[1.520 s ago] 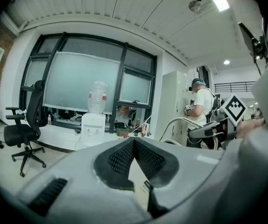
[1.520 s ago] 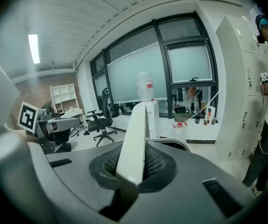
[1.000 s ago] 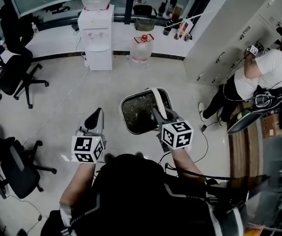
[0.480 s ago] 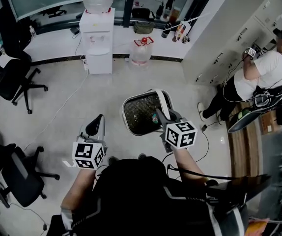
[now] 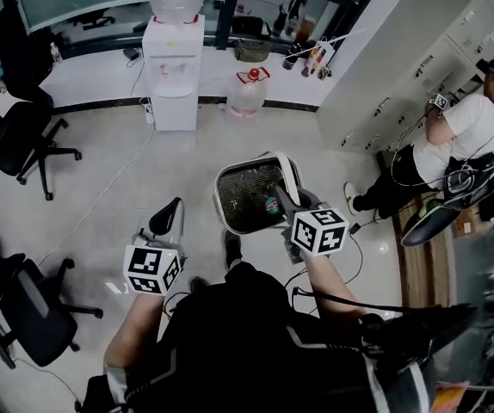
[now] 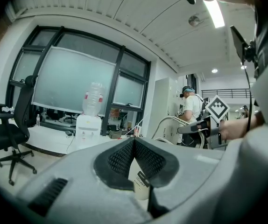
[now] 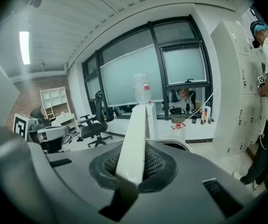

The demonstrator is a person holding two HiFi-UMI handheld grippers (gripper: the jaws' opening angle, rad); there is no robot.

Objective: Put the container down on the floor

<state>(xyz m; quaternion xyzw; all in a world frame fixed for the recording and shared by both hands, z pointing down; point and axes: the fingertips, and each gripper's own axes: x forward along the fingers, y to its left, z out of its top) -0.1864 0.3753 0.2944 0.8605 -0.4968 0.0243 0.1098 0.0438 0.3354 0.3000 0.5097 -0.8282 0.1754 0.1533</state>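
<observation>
The container [image 5: 245,198] is a dark mesh bin with a white rim and a white strap handle [image 5: 287,177]. It hangs above the pale floor in the head view, just ahead of the person's body. My right gripper [image 5: 283,205] is shut on that handle, and in the right gripper view the white handle [image 7: 136,125] runs up between the pads, with the rim [image 7: 178,143] behind. My left gripper [image 5: 168,218] is held to the left of the container, apart from it. Seen from the left gripper view, my left gripper [image 6: 134,143] has its pads pressed together with nothing held.
A water dispenser [image 5: 172,67] and a water jug [image 5: 248,89] stand by the far wall. Office chairs [image 5: 16,136] [image 5: 25,304] are at the left. A person [image 5: 453,140] stands at white cabinets [image 5: 385,67] on the right. A cable [image 5: 101,196] crosses the floor.
The person has stepped forward; a shoe now shows below the container. Both grippers and the hanging container moved along with the body, the right one still gripping the handle.
</observation>
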